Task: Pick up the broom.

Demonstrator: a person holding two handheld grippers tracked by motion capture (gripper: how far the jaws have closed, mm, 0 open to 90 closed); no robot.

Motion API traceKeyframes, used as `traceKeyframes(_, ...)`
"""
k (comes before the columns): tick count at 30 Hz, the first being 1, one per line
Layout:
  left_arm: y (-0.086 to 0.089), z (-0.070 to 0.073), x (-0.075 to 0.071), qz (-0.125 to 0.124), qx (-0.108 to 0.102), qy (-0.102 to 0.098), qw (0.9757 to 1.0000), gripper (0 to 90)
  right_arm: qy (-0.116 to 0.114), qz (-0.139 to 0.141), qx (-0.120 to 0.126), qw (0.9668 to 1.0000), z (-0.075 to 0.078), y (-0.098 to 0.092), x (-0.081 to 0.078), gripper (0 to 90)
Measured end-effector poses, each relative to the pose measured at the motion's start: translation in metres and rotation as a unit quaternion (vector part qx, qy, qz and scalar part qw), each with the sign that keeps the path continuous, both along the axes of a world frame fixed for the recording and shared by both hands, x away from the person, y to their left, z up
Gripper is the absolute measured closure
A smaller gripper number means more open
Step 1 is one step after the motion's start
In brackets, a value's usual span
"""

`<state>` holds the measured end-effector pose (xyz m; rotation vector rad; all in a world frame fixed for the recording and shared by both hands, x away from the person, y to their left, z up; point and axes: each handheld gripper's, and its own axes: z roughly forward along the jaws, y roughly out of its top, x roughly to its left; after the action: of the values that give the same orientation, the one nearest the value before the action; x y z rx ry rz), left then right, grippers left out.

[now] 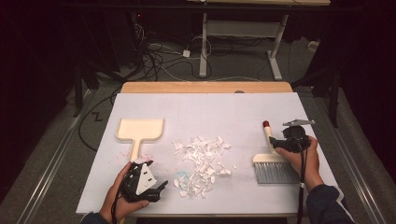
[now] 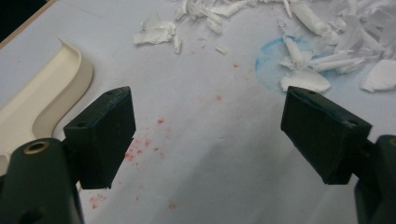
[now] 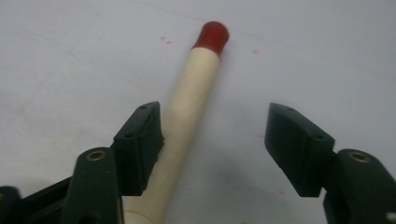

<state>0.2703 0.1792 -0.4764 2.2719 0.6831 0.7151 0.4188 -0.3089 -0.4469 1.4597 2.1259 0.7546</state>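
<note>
In the high view, the right gripper [image 1: 286, 140] is held at the brush [image 1: 271, 161] handle, and the left gripper [image 1: 156, 189] is rested just short of the paper scraps [image 1: 203, 161], with the dustpan [image 1: 139, 130] beyond it. In the left gripper view, the fingers [image 2: 105, 135] are spread wide over bare table, scraps lying ahead of them. In the right gripper view, the fingers [image 3: 140, 144] are parted, the brush handle [image 3: 189, 107] lying between them against the left one, apart from the other.

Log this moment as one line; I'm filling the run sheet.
right gripper: open, astride cream brush handle with red tip | left gripper: open, empty, beside cream plastic dustpan | white paper scraps: unswept
</note>
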Motion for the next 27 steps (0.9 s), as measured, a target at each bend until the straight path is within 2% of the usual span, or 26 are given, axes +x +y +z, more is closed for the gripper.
traceKeyframes(1,0.000,0.000,0.000,-0.001,0.000,0.001,1.0000,17.0,0.036,0.002,0.010,0.9993,-0.003,0.002,0.006,44.6)
traceKeyframes(3,0.000,0.000,0.000,0.000,0.001,0.001,1.0000,17.0,0.044,0.002,0.000,0.9990,-0.006,0.006,0.008,47.1)
traceKeyframes(4,0.000,0.000,0.000,-0.001,0.001,0.001,1.0000,17.0,0.055,0.005,-0.011,0.9984,-0.011,0.012,0.012,47.1)
traceKeyframes(5,-0.001,0.000,0.000,-0.002,0.001,0.001,1.0000,17.0,0.055,0.005,-0.011,0.9984,-0.011,0.012,0.012,47.1)
traceKeyframes(6,-0.001,0.000,0.000,-0.002,0.001,0.002,1.0000,17.0,0.057,0.007,-0.012,0.9983,-0.011,0.014,0.015,53.1)
traceKeyframes(8,-0.001,0.000,0.000,-0.002,0.001,0.002,1.0000,17.0,0.053,0.002,-0.006,0.9985,-0.011,0.014,0.017,58.8)
traceKeyframes(12,-0.002,0.000,0.001,-0.007,0.003,0.003,1.0000,17.0,0.049,-0.001,-0.012,0.9987,-0.011,0.017,0.017,61.3)
traceKeyframes(16,-0.003,-0.001,0.002,-0.009,0.004,0.004,0.9999,17.0,0.037,0.001,-0.013,0.9992,-0.013,0.021,0.018,70.6)
traceKeyframes(19,-0.004,-0.001,0.003,-0.011,0.005,0.005,0.9999,17.0,0.033,0.004,-0.020,0.9992,-0.013,0.022,0.018,70.7)
traceKeyframes(25,-0.004,0.000,0.002,-0.009,0.008,0.005,0.9999,17.0,0.026,0.007,-0.015,0.9995,-0.014,0.020,0.016,70.8)
traceKeyframes(27,-0.004,0.000,0.001,-0.008,0.004,0.004,1.0000,17.0,0.021,0.013,-0.005,0.9997,-0.012,0.018,0.014,70.8)
